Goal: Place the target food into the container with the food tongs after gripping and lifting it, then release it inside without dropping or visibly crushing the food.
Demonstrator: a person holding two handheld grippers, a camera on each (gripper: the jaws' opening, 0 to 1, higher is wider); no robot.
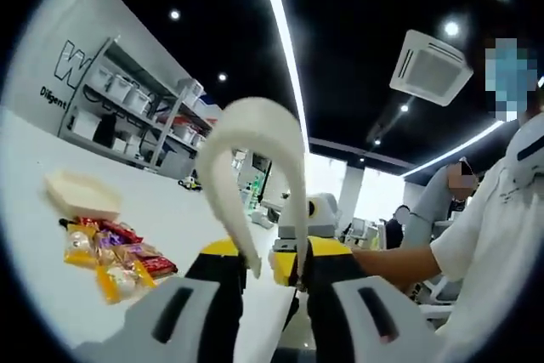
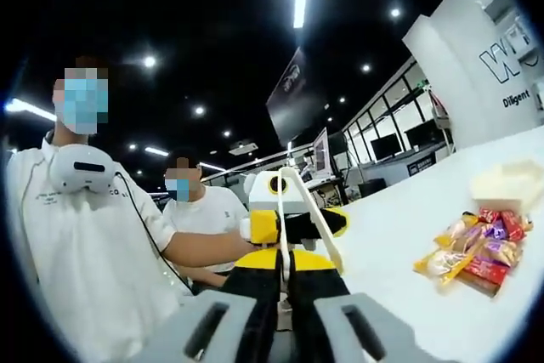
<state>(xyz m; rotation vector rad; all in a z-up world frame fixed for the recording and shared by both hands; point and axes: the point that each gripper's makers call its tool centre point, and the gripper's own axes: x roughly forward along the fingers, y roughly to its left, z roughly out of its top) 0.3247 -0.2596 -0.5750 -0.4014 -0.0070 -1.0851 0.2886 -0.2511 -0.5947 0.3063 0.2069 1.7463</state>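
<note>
White food tongs [image 1: 255,125] stand upright between the two grippers, hinge end up. My left gripper [image 1: 274,265] has its yellow-tipped jaws against both tong arms, shut on them. My right gripper [image 2: 285,282] has its jaws together on one thin white arm of the tongs [image 2: 306,200]. It faces the left gripper [image 2: 297,225] from close by. A pile of wrapped snacks [image 1: 115,257] [image 2: 476,248] lies on the white table [image 1: 170,210]. Just beyond it sits a cream container [image 1: 82,195] [image 2: 506,184], apart from both grippers.
A person in white [image 2: 76,235] holds the grippers, and another person [image 2: 204,210] sits behind. Metal shelves with boxes [image 1: 127,108] stand past the table's far edge. A white lettered wall [image 2: 484,57] rises behind the container.
</note>
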